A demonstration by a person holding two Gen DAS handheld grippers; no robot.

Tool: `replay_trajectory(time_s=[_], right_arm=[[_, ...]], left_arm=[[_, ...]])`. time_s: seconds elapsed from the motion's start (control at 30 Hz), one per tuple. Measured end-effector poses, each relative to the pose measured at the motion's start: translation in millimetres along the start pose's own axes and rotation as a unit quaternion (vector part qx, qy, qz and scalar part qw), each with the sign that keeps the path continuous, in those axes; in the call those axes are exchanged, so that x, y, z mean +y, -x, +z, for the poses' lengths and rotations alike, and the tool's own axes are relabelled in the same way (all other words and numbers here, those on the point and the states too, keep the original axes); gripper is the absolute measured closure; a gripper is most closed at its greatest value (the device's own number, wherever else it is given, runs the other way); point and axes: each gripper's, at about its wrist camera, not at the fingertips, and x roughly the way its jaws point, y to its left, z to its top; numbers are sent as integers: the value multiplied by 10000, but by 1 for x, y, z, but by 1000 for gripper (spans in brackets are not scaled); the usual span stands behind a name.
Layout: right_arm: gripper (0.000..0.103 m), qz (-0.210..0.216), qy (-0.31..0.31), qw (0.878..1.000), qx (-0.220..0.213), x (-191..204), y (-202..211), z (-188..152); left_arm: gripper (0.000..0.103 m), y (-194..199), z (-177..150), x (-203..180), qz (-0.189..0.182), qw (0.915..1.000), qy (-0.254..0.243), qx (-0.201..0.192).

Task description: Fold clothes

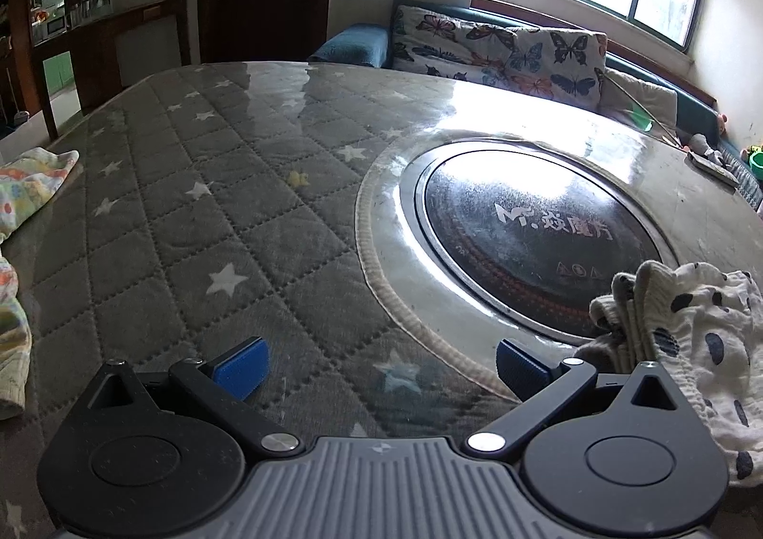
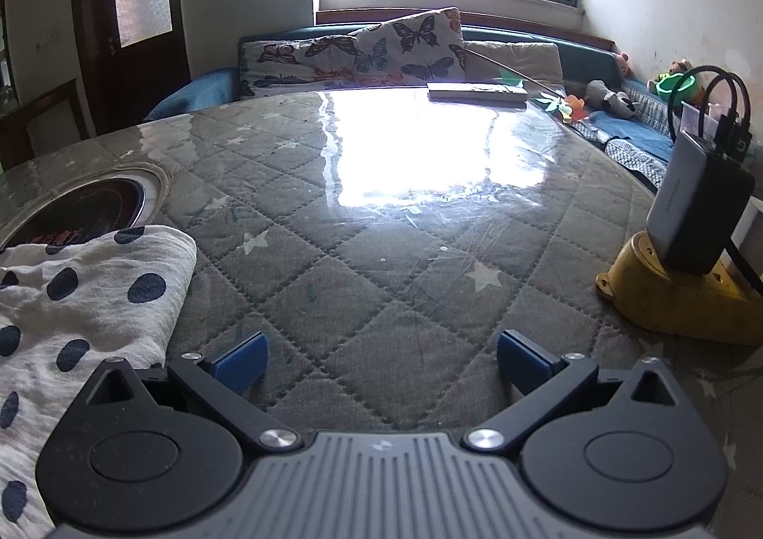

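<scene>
A white garment with dark blue dots lies bunched at the right of the left wrist view, partly over the round black hotplate. It also shows in the right wrist view, spread flat at the left. My left gripper is open and empty, just left of the garment, above the quilted grey star-pattern table cover. My right gripper is open and empty, just right of the garment. A colourful patterned cloth lies at the table's far left edge.
A yellow stand holding a power bank with cables sits at the table's right. A flat box lies at the far edge. A sofa with butterfly cushions and soft toys stands behind the table.
</scene>
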Motion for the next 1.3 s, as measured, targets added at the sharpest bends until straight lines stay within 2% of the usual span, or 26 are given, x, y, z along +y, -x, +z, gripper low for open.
replay_trajectory(time_s=[0.2, 0.37, 0.43, 0.6, 0.77, 0.83, 1.0, 1.3], right_arm=[[6, 422, -158, 9988, -187, 6, 27, 6], [10, 989, 314, 9937, -422, 33, 60, 13], [11, 1214, 708, 9888, -496, 53, 73, 12], [15, 1796, 1957, 9620, -636, 120, 99, 2], [23, 2130, 2781, 9346, -616, 166, 113, -12], [26, 2176, 3163, 9213, -616, 181, 117, -19], [42, 2255, 3865, 8931, -459, 209, 112, -35], [46, 1954, 4807, 8526, -622, 240, 106, -70]], left_arm=[[0, 7, 1, -1, 73, 10000, 0, 49], [0, 13, 3, -5, 113, 9999, -58, 24], [0, 15, 4, -6, 96, 9999, -67, 9], [0, 20, 7, -8, 95, 9999, -93, 13], [0, 24, 9, -8, 89, 9999, -84, 23], [0, 25, 9, -9, 81, 9999, -97, 32], [0, 29, 9, -11, -3, 9999, -101, 71], [0, 40, 8, -11, -252, 9996, -24, 94]])
